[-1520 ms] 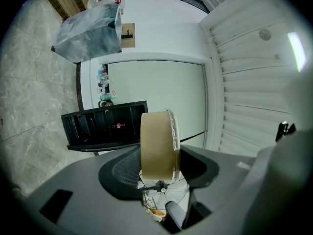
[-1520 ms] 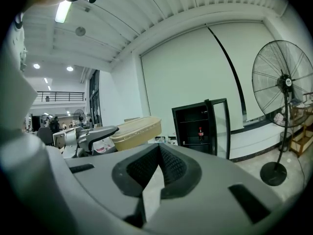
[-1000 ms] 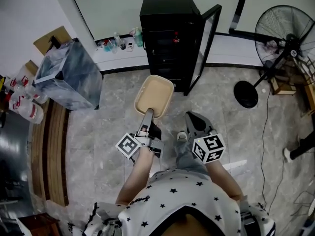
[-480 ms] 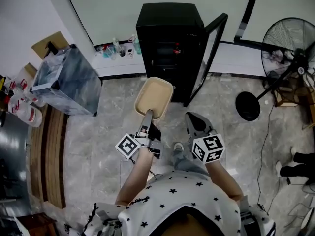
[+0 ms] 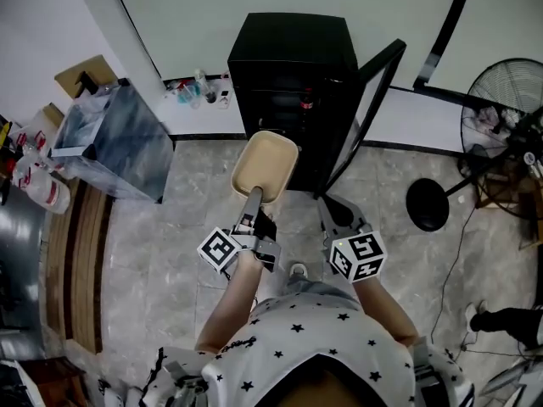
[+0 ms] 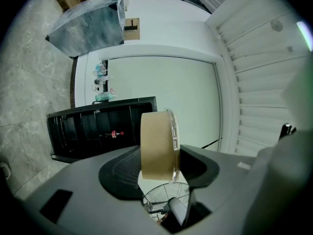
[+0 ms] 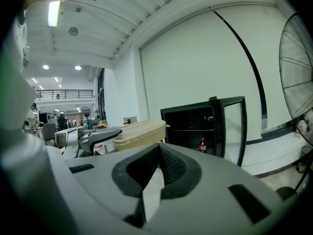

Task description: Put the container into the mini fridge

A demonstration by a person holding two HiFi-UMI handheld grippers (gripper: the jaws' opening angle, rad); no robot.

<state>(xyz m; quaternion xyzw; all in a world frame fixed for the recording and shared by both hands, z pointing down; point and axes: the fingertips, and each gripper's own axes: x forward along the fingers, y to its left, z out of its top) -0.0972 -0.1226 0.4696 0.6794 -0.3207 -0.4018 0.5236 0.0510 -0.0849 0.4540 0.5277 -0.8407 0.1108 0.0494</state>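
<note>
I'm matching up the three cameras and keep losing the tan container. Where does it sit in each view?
Head view: the container is at centre, held out by the left gripper in front of the mini fridge.
Left gripper view: container edge-on between the jaws, lower centre.
Right gripper view: container left of centre, seen from the side.
Shared landmark: the open black mini fridge.

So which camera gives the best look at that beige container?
The head view: it shows the whole container from above, held by the left tool before the mini fridge. The left gripper view sees it edge-on between the jaws; the right gripper view shows its side.
</note>
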